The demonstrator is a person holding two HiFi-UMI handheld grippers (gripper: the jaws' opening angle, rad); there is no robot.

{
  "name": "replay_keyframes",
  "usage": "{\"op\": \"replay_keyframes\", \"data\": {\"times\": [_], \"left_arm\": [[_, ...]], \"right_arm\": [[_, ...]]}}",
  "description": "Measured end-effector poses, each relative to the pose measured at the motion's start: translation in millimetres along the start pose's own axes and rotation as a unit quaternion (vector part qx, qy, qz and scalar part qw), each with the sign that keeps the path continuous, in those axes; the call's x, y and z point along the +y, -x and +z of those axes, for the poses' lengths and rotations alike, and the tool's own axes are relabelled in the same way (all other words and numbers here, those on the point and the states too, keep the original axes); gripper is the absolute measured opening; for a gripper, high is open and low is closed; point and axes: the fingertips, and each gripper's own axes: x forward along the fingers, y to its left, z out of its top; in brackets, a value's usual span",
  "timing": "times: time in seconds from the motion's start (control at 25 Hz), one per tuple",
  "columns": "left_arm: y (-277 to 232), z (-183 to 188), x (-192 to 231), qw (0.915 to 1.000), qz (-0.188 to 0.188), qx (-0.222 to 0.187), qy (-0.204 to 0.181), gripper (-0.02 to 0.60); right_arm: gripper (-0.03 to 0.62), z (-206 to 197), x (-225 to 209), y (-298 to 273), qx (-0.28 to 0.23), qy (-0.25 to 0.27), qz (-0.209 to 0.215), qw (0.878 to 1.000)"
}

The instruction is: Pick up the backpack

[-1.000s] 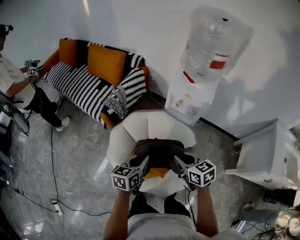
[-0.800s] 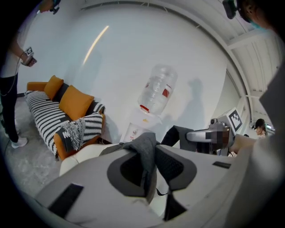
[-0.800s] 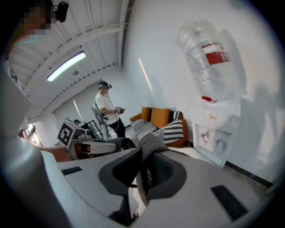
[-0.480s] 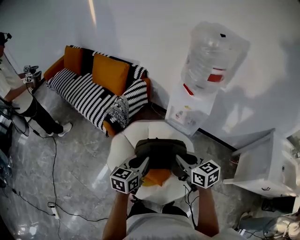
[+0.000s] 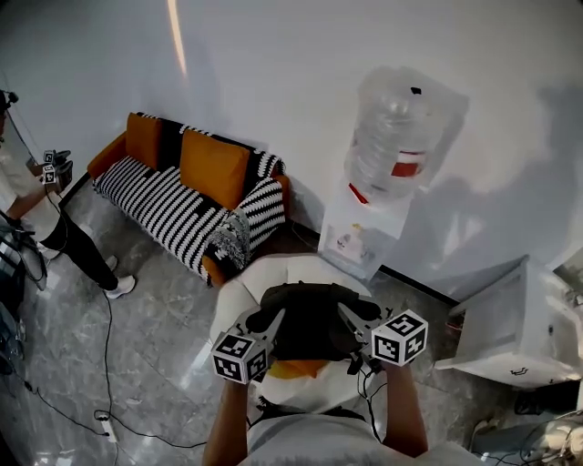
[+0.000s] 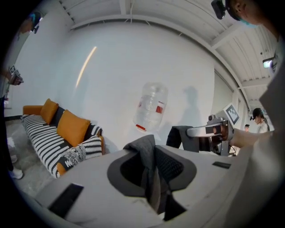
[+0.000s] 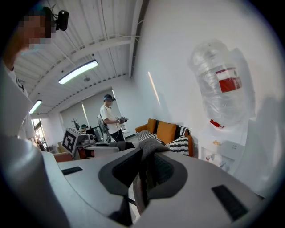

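The backpack is held at lower centre of the head view, over a white chair, between the left gripper and the right gripper. Only in the gripper views is each pair of jaws seen clamped on a fold of it. The bottle on the water dispenser, upper right, seems empty.

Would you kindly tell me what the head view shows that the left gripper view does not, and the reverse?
Only the head view: the white round chair and the white cabinet. Only the left gripper view: the white beamed ceiling and the left gripper with jaws pinched on a fabric fold. Both: the dark grey fabric backpack, the black-and-white striped sofa with orange cushions, the clear water bottle.
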Motion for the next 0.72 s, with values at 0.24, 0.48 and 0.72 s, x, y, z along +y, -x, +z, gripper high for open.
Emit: {"op": "replay_keyframes", "data": {"times": [0.24,0.48,0.72], "left_arm": [[9.6,28.6,-5.1,0.9992,-0.001,-0.026,-0.032,0.08],[23.0,51.3,-8.3,0.9974,-0.003,-0.05,-0.052,0.078],[27.7,79.3,-16.3,0.9947,-0.003,-0.062,-0.082,0.078]], "right_arm": [[0.04,29.0,10.0,7.4,-0.021,0.031,0.002,0.999],[0.04,55.0,24.2,13.8,-0.048,0.057,-0.008,0.997],[0.04,81.5,29.7,23.6,-0.071,0.08,-0.015,0.994]]}}
